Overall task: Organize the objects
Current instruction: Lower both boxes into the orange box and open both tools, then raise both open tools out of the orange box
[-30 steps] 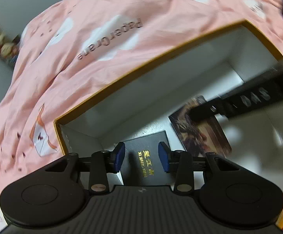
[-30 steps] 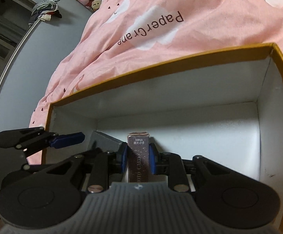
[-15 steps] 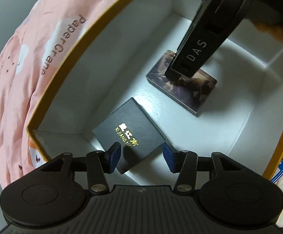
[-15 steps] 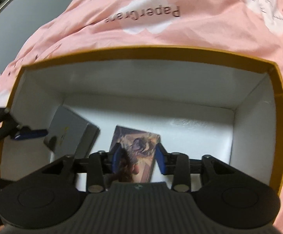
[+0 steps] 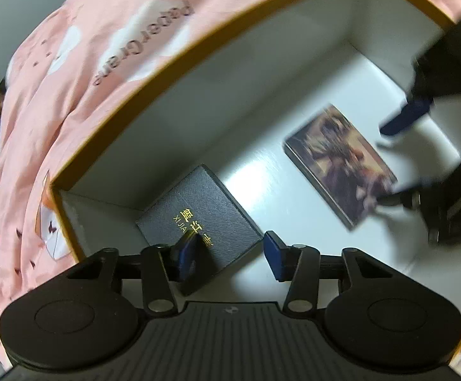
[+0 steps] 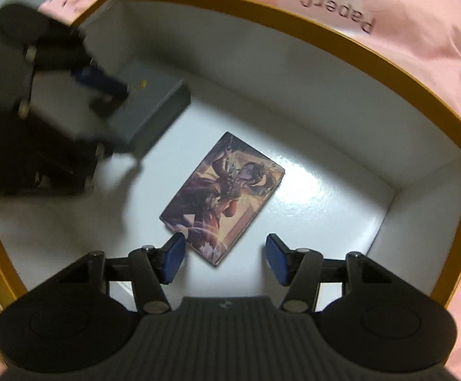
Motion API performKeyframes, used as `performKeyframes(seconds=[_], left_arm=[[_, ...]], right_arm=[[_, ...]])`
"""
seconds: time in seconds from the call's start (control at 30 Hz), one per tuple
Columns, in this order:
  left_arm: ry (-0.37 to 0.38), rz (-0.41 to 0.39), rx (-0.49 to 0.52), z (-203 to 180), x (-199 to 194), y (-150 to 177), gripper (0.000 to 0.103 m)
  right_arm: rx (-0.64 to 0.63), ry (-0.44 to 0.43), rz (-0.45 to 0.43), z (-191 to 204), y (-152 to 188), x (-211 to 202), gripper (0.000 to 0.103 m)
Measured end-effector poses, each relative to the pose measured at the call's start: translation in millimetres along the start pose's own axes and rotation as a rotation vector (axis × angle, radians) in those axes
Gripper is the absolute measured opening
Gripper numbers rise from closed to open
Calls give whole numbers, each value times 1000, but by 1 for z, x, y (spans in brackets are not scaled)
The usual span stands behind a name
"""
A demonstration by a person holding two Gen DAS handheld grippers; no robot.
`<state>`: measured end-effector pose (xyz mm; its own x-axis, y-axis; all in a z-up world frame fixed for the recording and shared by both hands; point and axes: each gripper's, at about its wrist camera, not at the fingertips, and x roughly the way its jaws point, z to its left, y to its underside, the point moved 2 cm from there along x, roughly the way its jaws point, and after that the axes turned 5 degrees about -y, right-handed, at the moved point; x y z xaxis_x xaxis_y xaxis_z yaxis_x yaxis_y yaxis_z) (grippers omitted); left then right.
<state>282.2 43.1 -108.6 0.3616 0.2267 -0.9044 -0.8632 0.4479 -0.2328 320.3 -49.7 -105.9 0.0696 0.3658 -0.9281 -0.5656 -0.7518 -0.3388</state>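
A: What's the biggest thing here, and why is it there?

B: A pink quilt [image 5: 71,101] printed with clouds, and on it an open storage box [image 6: 351,60] with a mustard rim and white inside. It looks like the collecting point for the tidy-up.

A: What lies in it?

B: Two flat packs, apart from each other on the white floor. In the right wrist view, the dark grey case [image 6: 154,104] with gold lettering lies toward ten o'clock, in a corner; the illustrated card box [image 6: 222,198] lies face up at the centre. Lying flat, I'd judge, so neither can tip.

A: And the grippers?

B: The right gripper [image 6: 224,258] points down over the near end of the card box. Its jaws are opening and the pads are clear of it, so it grips nothing. The left gripper [image 5: 232,258] hangs over the near corner of the grey case [image 5: 198,222]; its jaws are closing, the left pad overlapping the case in view, the right pad clear. I see no squeeze on it.

A: Why close there?

B: Possibly to nudge or re-seat the case; I can't tell.
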Motion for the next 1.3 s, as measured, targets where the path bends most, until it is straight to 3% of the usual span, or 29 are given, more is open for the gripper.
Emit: performKeyframes(seconds=[0.23, 0.57, 0.67, 0.8, 0.87, 1.13, 1.3], left_arm=[[-39, -40, -37, -4, 2, -11, 52], [-39, -95, -44, 17, 1, 7, 55], [-18, -117, -20, 20, -3, 8, 52], [41, -179, -25, 30, -20, 13, 52], [36, -214, -53, 28, -42, 20, 58], [101, -287, -291, 67, -80, 50, 57], [90, -310, -339, 61, -107, 66, 58]], right_arm=[[-83, -6, -3, 9, -5, 10, 56], [-192, 0, -77, 16, -30, 16, 43], [-244, 14, -97, 21, -36, 18, 38], [-307, 35, -107, 26, -41, 21, 38], [-340, 40, -114, 27, -42, 22, 38], [-420, 56, -113, 39, -55, 30, 38], [-449, 58, -129, 52, -64, 36, 36]])
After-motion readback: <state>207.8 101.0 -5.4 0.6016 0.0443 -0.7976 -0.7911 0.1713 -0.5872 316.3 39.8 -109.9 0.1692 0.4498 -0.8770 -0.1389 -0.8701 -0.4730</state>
